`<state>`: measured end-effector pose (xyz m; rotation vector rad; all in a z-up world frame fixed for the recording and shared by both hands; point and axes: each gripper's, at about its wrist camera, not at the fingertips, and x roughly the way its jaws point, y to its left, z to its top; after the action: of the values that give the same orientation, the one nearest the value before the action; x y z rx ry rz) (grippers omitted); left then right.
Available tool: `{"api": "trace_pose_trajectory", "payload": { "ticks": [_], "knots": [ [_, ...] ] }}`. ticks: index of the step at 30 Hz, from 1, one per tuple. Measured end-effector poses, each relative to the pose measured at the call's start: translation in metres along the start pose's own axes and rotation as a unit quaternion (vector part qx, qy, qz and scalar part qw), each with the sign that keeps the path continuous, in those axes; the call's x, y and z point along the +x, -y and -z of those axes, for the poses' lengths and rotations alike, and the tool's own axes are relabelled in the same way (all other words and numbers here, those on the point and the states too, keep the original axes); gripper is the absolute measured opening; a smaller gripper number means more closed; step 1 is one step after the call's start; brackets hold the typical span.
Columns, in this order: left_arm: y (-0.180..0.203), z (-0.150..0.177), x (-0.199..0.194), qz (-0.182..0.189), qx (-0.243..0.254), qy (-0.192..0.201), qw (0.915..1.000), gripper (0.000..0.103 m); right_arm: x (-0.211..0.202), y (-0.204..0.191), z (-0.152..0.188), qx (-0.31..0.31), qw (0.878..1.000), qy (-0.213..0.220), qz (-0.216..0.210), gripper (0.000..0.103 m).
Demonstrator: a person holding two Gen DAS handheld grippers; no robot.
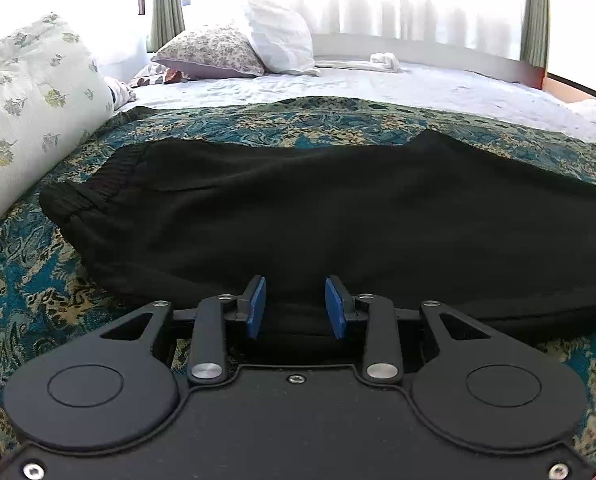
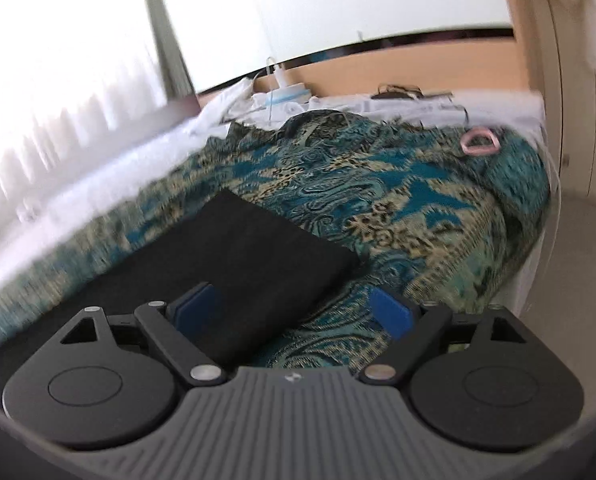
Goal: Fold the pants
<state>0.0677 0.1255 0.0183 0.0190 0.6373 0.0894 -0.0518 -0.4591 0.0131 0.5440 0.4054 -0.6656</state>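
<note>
Black soft-knit pants [image 1: 318, 216] lie flat across the teal-and-cream paisley bedspread [image 1: 29, 280] on the bed, ribbed elastic waistband [image 1: 81, 196] toward the left of the left wrist view, legs running off to the right. Fabric looks doubled lengthwise, mostly smooth with a few shallow creases.

Left tool [image 1: 295, 307] sits low at the near edge of the pants, blue pads [image 1: 255, 308] partly drawn in with a fold of black cloth bunched between them; the pads appear to pinch that near edge (cloth fills the gap, contact on both pads hard to confirm because everything is dark there).

Right tool [image 2: 293, 312] is spread wide, blue pads [image 2: 392, 314] well apart, nothing gripped. Right wrist view is motion-blurred. Left pad hangs over the black fabric, right pad over bare bedspread, so the leg end of the pants [image 2: 257, 248] runs between the fingers and ends in a straight hem edge further ahead.

Background, left wrist view: big white floral-print bolster pillow [image 1: 29, 108] just beside the waistband end, small grey floral cushion [image 1: 213, 52] and white pillow [image 1: 281, 38] at the far side of the pale sheet [image 1: 418, 84], a rolled white cloth [image 1: 384, 60] near the far edge, grey-green curtains [image 1: 165, 0] by bright windows.

Right wrist view: a pink ring-shaped item [image 2: 480, 140] on the bedspread's far right corner, white clutter and cables [image 2: 289, 96] beyond the bed against a tan wall.
</note>
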Motion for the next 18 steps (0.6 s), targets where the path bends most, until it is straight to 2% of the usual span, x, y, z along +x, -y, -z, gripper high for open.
{"api": "trace_pose_trajectory", "payload": {
  "ticks": [3,9,12,15,18],
  "knots": [
    [0.006,-0.004,-0.008,0.012,-0.006,0.012,0.9998,0.032,-0.002,0.006,0.001,0.021,0.999,-0.017,-0.025,0.092],
    [0.018,-0.011,-0.027,0.064,-0.021,0.047,0.9966,0.032,0.014,0.0,-0.007,0.032,0.996,-0.057,-0.057,0.093],
    [0.025,-0.01,-0.026,0.07,-0.015,0.041,0.9966,0.033,0.033,0.003,-0.013,0.057,0.993,-0.085,-0.066,0.092],
    [0.029,-0.004,-0.019,0.064,-0.015,0.026,0.9975,0.033,0.042,0.008,-0.019,0.1,0.987,-0.098,-0.074,0.093],
    [0.028,-0.001,-0.013,0.061,-0.024,0.013,0.9978,0.033,0.052,0.009,-0.023,0.106,0.987,-0.1,-0.074,0.093]
  ]
}}
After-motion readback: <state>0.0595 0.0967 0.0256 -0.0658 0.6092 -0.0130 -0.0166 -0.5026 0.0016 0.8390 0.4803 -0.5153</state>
